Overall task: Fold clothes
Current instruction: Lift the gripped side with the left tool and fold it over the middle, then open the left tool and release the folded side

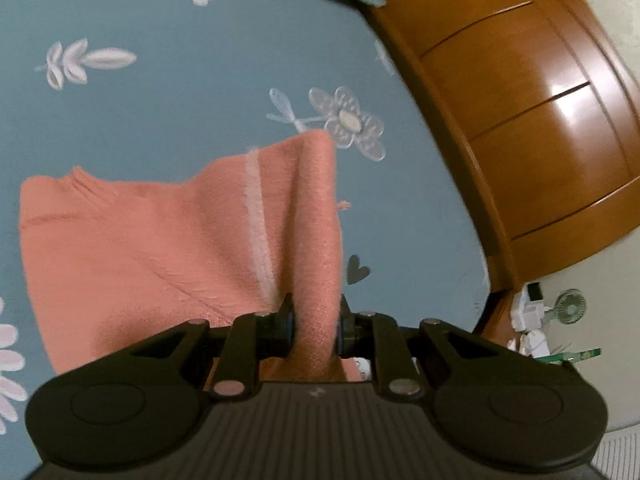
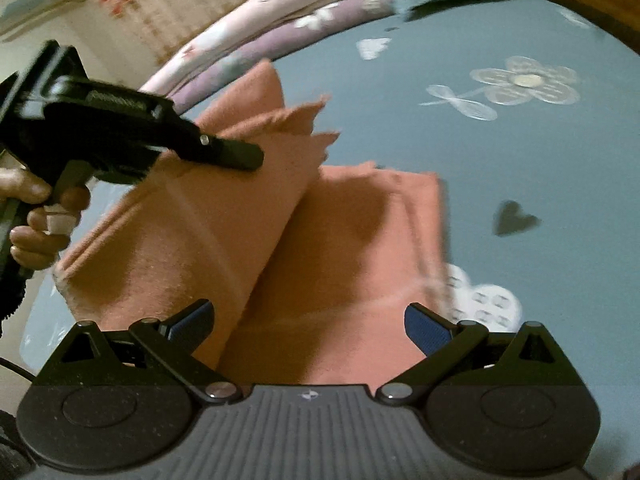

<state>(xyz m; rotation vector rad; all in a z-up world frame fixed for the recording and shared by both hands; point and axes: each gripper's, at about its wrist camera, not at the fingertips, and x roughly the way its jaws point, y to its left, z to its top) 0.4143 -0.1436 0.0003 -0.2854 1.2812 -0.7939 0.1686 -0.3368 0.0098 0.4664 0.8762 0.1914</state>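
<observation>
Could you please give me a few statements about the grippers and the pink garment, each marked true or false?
1. The left gripper is shut on a fold of the pink garment. True.
2. The right gripper is clamped on the garment. False: its blue-padded fingers stand wide apart, with the cloth lying between them.
3. The garment lies on a blue bedsheet with white flower prints. True.
4. The garment is fully flat on the sheet. False: the part held by the left gripper is raised above the sheet.
5. A wooden headboard borders the bed. True.
</observation>
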